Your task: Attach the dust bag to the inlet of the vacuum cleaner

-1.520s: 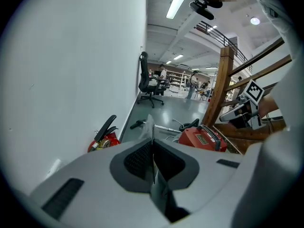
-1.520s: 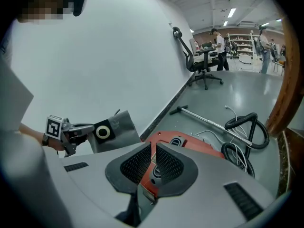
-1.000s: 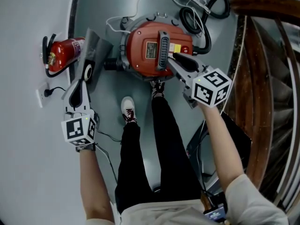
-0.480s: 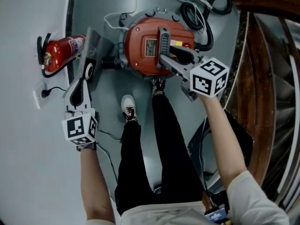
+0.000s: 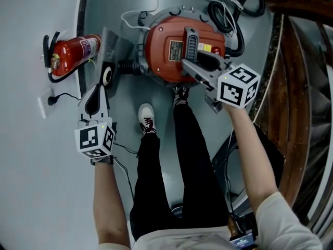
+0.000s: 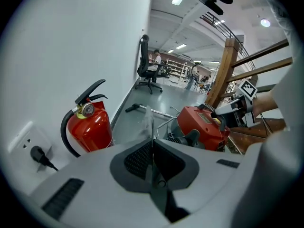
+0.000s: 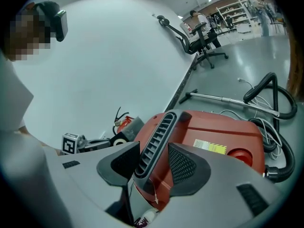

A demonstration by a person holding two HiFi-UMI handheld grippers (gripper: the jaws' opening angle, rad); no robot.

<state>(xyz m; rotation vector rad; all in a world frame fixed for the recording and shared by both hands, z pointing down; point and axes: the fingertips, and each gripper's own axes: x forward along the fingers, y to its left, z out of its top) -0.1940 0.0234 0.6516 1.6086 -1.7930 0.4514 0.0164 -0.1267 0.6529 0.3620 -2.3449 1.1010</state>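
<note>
The red vacuum cleaner (image 5: pixel 174 46) stands on the grey floor, its black inlet stub (image 5: pixel 125 66) pointing left. My left gripper (image 5: pixel 100 87) is shut on the grey dust bag (image 5: pixel 113 46). The bag's round collar hole (image 5: pixel 106 76) hangs just left of the inlet, apart from it. In the left gripper view the bag's thin edge (image 6: pixel 149 122) rises from between the pads of the left gripper (image 6: pixel 153 146). My right gripper (image 5: pixel 193 66) straddles the vacuum's dark ribbed handle (image 7: pixel 156 139). In the right gripper view the right gripper (image 7: pixel 154 158) has its jaws opening, and the pads stand off the handle on both sides.
A red fire extinguisher (image 5: pixel 73 51) leans by the white wall, with a plugged wall socket (image 5: pixel 49 100) below it. Black hose and cables (image 5: pixel 229 20) coil behind the vacuum. A wooden stair railing (image 5: pixel 296 87) runs along the right. The person's shoes (image 5: pixel 147 119) stand just before the vacuum.
The right gripper's jaws have spread apart around the handle. Both grippers have sunk a little. The left gripper keeps its hold on the bag, whose collar sits slightly nearer the inlet.
</note>
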